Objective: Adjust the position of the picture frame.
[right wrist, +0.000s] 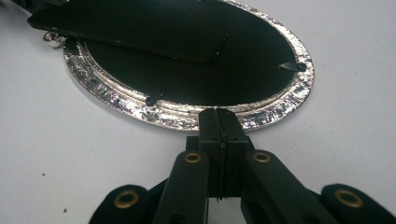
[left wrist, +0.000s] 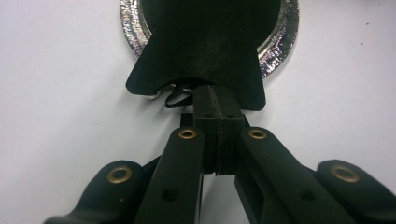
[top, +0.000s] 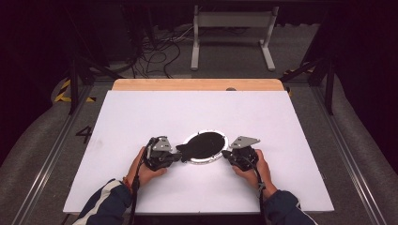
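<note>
1. The oval picture frame lies face down near the middle of the white desk.
2. Left gripper: fingers closed on the frame's black stand flap.
3. Right gripper: fingers closed, at the frame's silver rim; whether they pinch it I cannot tell.
4. Risk: a hard pull on the flap may tear its hinge or drag the frame.

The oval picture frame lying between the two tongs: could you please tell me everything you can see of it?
The oval picture frame lies face down, flat on the white table. Its rim looks like glittery silver metal. A black backing fills it, held by small black clips. A black stand flap widens past the rim. The closed left tongs meet the flap's end, and the closed right tongs touch the rim opposite.
</note>
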Demonstrator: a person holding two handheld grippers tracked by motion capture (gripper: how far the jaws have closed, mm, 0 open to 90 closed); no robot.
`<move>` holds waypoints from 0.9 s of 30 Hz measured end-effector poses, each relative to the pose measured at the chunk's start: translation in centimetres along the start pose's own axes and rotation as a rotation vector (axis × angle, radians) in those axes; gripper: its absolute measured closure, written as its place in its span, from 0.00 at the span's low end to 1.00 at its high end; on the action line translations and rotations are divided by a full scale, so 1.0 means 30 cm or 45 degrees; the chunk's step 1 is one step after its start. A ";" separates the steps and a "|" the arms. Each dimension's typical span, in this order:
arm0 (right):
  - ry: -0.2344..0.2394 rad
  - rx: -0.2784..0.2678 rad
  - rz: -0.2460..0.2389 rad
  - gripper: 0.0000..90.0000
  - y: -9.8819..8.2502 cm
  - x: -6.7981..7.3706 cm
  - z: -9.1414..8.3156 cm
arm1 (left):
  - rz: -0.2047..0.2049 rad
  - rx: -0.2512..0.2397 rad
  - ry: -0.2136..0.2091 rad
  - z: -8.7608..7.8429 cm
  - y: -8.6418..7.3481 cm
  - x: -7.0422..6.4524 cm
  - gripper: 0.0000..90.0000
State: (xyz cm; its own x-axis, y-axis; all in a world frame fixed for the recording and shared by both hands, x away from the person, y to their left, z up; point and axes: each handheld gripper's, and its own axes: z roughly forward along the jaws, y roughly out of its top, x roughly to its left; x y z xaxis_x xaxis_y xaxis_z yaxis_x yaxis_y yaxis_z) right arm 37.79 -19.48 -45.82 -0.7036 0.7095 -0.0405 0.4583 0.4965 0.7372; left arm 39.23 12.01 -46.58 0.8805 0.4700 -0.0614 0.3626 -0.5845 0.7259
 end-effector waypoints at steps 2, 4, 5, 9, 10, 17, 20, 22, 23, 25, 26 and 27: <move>-0.002 -0.001 0.007 1.00 -0.001 -0.002 0.000 | 0.002 0.015 0.000 -0.002 0.004 -0.004 1.00; -0.004 0.000 0.008 1.00 0.000 -0.003 0.000 | 0.045 0.044 0.016 -0.006 0.013 -0.010 0.99; -0.006 0.001 0.006 1.00 0.000 -0.002 0.000 | 0.062 0.051 0.017 -0.010 0.015 -0.006 0.96; -0.003 0.000 0.006 1.00 0.000 -0.003 0.001 | 0.044 0.015 0.020 -0.031 0.012 0.014 0.93; -0.002 0.000 0.006 1.00 0.000 -0.003 0.001 | 0.048 0.012 0.031 -0.035 0.013 0.018 0.93; -0.009 0.001 0.002 1.00 0.000 -0.001 0.001 | -0.027 -0.099 0.158 -0.084 0.004 0.088 0.93; -0.009 -0.001 0.001 1.00 0.001 -0.001 0.002 | -0.060 -0.121 0.183 -0.079 0.009 0.117 0.90; -0.009 -0.002 0.002 1.00 0.001 -0.002 0.003 | -0.077 -0.134 0.194 -0.060 0.022 0.132 0.89; -0.011 -0.002 0.000 1.00 0.001 -0.001 0.004 | -0.088 -0.137 0.192 -0.050 0.027 0.137 0.89; -0.016 -0.002 -0.001 1.00 0.002 0.000 0.004 | -0.104 -0.129 0.185 -0.026 0.034 0.144 0.87; -0.015 -0.003 -0.002 1.00 0.002 0.000 0.004 | -0.100 -0.105 0.190 -0.010 0.037 0.143 0.85; -0.013 -0.003 -0.003 1.00 0.002 -0.001 0.005 | -0.098 -0.073 0.195 0.011 0.038 0.142 0.83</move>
State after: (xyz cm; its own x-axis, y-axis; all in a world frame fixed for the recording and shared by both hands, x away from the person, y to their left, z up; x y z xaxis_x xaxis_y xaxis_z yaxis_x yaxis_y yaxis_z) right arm 37.91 -19.40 -45.87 -0.6989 0.7136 -0.0490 0.4556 0.4969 0.7386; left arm 43.48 13.13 -46.24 0.7923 0.6099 -0.0165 0.4053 -0.5060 0.7614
